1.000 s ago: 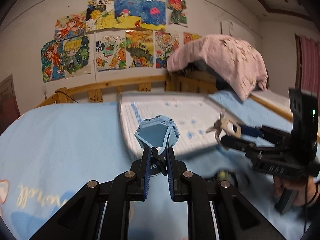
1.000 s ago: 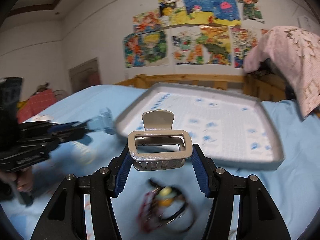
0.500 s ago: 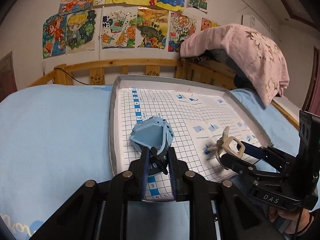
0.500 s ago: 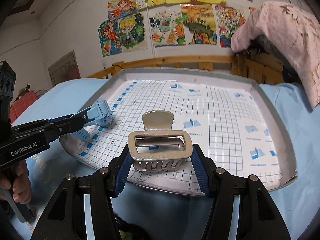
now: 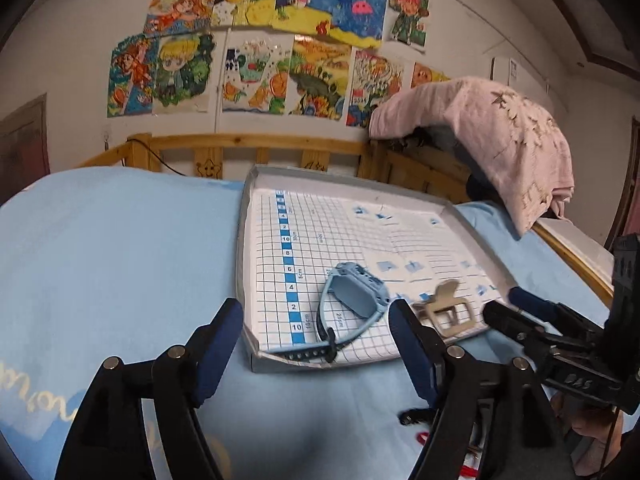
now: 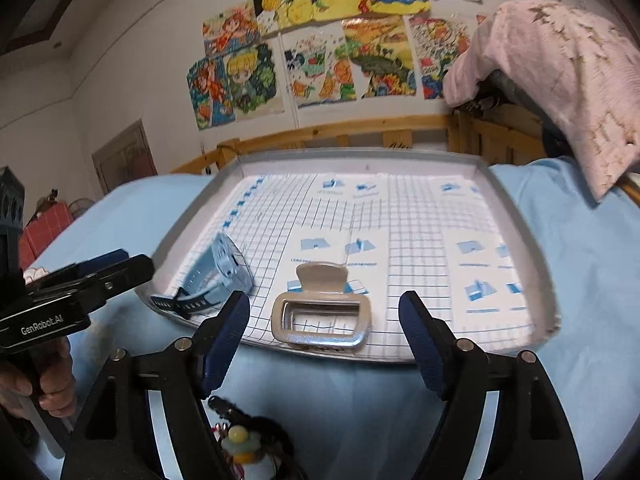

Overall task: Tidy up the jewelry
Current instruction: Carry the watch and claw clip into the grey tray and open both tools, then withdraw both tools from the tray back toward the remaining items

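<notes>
Both claws have let go: watch [image 5: 356, 296] and clip [image 6: 320, 312] now lie in the tray [image 6: 516, 216]. Left claw [image 5: 316, 344] and right claw [image 6: 324, 340] are opening wide, each item just ahead of its tips, nothing gripped

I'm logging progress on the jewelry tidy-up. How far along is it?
Done: the blue watch and the silver hair claw lie in the gridded tray. In hand: nothing; the left gripper and the right gripper are opening, with no pad on either piece. Left: a dark tangle of accessories lies on the blue sheet outside the tray.
</notes>
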Demonstrator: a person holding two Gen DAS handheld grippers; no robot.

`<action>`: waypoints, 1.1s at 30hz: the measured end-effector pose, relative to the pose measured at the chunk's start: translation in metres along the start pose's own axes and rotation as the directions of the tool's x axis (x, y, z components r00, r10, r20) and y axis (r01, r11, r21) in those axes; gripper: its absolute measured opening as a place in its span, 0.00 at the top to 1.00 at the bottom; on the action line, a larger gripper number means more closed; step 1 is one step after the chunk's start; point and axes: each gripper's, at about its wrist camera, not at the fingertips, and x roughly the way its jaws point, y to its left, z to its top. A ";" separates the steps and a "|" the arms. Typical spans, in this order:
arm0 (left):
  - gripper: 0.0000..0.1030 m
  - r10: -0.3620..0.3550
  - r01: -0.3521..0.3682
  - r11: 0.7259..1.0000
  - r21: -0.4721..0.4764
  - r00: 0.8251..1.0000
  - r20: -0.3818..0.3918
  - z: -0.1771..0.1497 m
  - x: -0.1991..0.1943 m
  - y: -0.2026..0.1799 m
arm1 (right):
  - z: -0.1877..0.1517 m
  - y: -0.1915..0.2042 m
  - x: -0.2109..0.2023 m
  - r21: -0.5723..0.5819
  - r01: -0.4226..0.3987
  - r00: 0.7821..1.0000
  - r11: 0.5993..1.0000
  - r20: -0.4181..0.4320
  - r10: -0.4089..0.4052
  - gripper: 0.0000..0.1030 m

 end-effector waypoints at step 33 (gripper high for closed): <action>0.00 0.011 -0.015 1.000 0.016 0.969 0.248 -0.101 -0.229 -0.072 | -0.090 0.016 -0.282 -0.111 0.053 0.947 0.992 0.322 -0.015 0.02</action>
